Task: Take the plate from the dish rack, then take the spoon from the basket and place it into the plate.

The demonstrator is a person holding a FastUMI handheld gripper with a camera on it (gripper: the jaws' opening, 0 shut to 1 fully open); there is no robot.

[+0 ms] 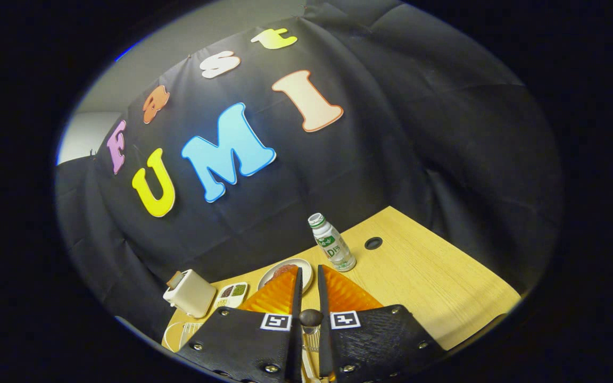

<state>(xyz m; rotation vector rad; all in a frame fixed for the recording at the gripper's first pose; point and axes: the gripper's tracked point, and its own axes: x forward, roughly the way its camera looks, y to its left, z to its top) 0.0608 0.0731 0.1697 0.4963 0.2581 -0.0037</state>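
Spoon (311, 319): only the dark rounded end is showing between the fingers of the hand-held gripper (307, 282); the rest is lying hidden behind them. Plate (285, 270): near half is being covered by the fingers. Wire rack (181, 334): mostly being cut off. Small tray (232, 293): contents too small to identify.

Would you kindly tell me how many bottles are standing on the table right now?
1: the bottle stands upright on the table, just beyond the gripper, beside the plate. The fingers may hide others.
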